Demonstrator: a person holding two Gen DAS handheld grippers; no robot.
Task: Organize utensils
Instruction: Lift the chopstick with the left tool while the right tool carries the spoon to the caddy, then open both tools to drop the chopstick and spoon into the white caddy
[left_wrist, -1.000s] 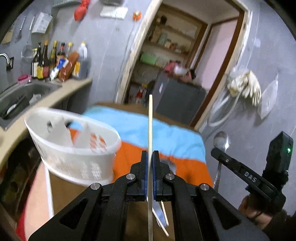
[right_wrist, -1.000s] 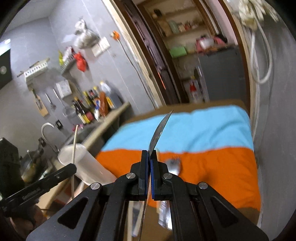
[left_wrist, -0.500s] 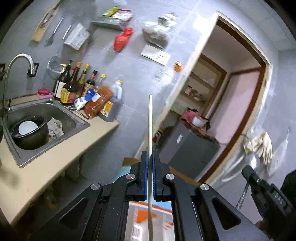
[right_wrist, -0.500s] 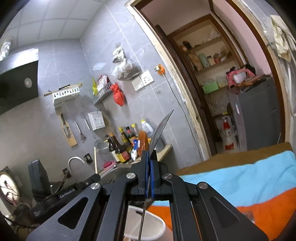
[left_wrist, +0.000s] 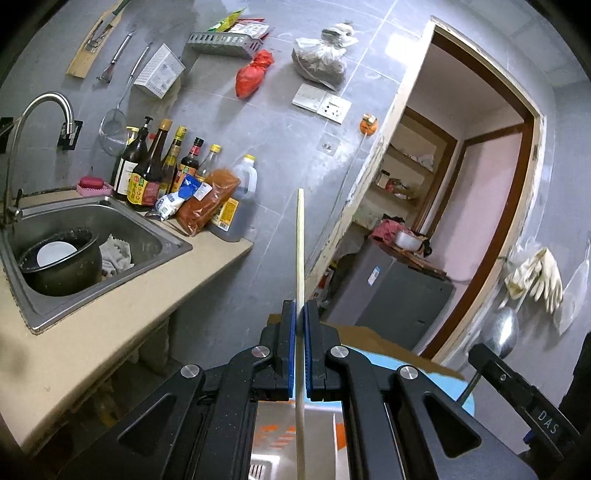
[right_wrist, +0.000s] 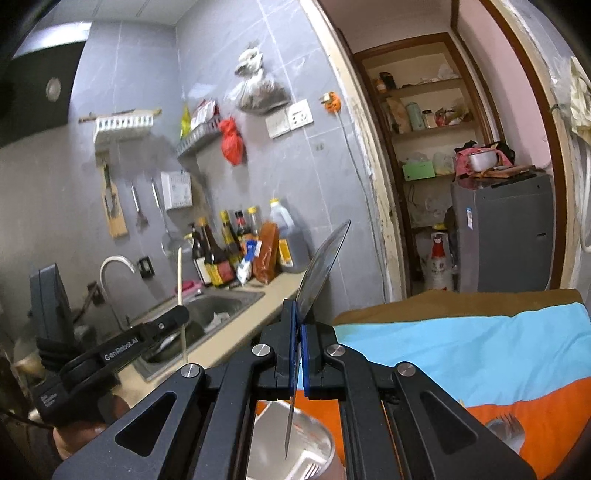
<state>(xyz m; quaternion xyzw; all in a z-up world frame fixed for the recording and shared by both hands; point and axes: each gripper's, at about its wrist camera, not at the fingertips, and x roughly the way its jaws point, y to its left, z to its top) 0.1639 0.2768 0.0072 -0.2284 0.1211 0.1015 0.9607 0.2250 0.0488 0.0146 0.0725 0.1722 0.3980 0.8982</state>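
The left gripper (left_wrist: 300, 317) pinches a chopstick (left_wrist: 300, 251) upright, right of the sink (left_wrist: 96, 229). The right gripper (right_wrist: 298, 317) pinches a spoon (right_wrist: 321, 266) above the white basket (right_wrist: 295, 443).

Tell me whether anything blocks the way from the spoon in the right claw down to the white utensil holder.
Nothing visible does. The right claw is shut on the spoon, whose handle tip hangs right above the open mouth of the white utensil holder, with only air between them.
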